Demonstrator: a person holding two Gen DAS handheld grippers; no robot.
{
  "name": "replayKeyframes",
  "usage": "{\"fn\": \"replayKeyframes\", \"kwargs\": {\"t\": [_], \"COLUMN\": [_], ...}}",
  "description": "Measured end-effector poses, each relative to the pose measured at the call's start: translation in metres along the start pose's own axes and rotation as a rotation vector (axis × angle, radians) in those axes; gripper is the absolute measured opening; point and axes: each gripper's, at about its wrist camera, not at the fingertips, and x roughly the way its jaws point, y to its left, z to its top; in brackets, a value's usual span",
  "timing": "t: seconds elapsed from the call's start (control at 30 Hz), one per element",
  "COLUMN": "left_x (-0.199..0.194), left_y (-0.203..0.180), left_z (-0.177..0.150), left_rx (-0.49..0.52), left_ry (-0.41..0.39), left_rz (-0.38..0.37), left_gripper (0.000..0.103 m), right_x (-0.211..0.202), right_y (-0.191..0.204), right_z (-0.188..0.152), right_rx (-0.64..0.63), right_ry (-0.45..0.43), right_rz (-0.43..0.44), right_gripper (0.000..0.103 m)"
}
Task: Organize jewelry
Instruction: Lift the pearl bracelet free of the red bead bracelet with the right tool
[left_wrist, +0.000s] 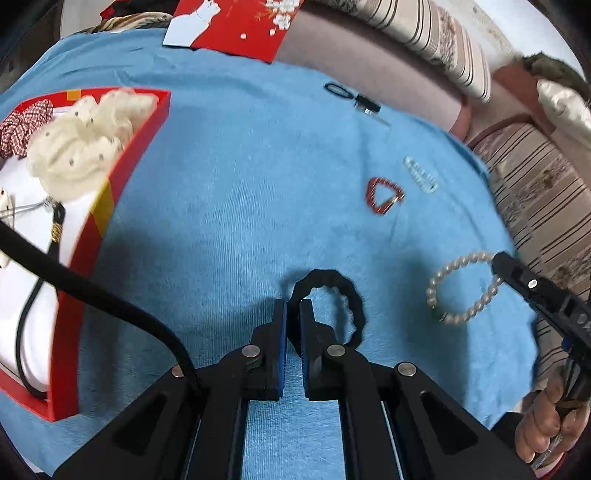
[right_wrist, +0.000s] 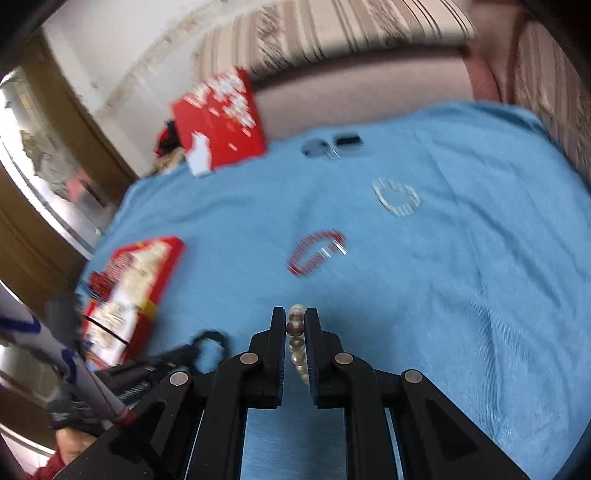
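My left gripper (left_wrist: 293, 305) is shut on a black hair tie (left_wrist: 355, 297), pinching its left edge just above the blue cloth (left_wrist: 229, 192). My right gripper (right_wrist: 294, 313) is shut on a pearl bracelet (right_wrist: 296, 345), with the beads strung between its pads. In the left wrist view the pearl bracelet (left_wrist: 439, 280) hangs from the right gripper (left_wrist: 501, 264) at the right. An open red box (left_wrist: 122, 173) at the left holds cream scrunchies (left_wrist: 85, 144), a checked scrunchie and a black cord. The right wrist view is blurred; it shows the left gripper (right_wrist: 177, 356) with the hair tie (right_wrist: 212, 338).
A red triangular clip (left_wrist: 382, 195) and a pale clip (left_wrist: 421, 179) lie on the cloth, with a small black ring (left_wrist: 338, 89) and a vial (left_wrist: 365, 103) farther back. The red box lid (left_wrist: 240, 26) leans at the far edge. A striped sofa (left_wrist: 535, 192) borders the right.
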Motion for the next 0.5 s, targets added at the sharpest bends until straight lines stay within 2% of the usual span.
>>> {"fn": "replayKeyframes", "kwargs": {"t": [0.13, 0.3, 0.4, 0.43, 0.47, 0.5], "left_x": [0.003, 0.005, 0.004, 0.003, 0.002, 0.001], "left_y": [0.001, 0.000, -0.004, -0.005, -0.004, -0.003], "left_z": [-0.003, -0.005, -0.005, -0.005, -0.004, -0.004], "left_rx": [0.005, -0.005, 0.013, 0.016, 0.017, 0.014], "left_ry": [-0.018, -0.034, -0.040, -0.041, -0.040, -0.038], "left_rz": [0.014, 0.021, 0.019, 0.015, 0.011, 0.004], "left_gripper": [0.006, 0.008, 0.013, 0.013, 0.014, 0.016], "right_x": [0.017, 0.015, 0.014, 0.013, 0.012, 0.010], "right_y": [-0.028, -0.053, -0.060, -0.062, -0.062, -0.064], "right_z": [-0.008, -0.005, -0.006, -0.006, -0.007, -0.007], "right_rx": [0.028, 0.084, 0.105, 0.112, 0.119, 0.129], "right_ry": [0.045, 0.048, 0.050, 0.048, 0.045, 0.039], "right_rz": [-0.097, -0.124, -0.136, -0.139, -0.143, -0.147], "right_gripper": [0.011, 0.012, 0.013, 0.018, 0.027, 0.031]}}
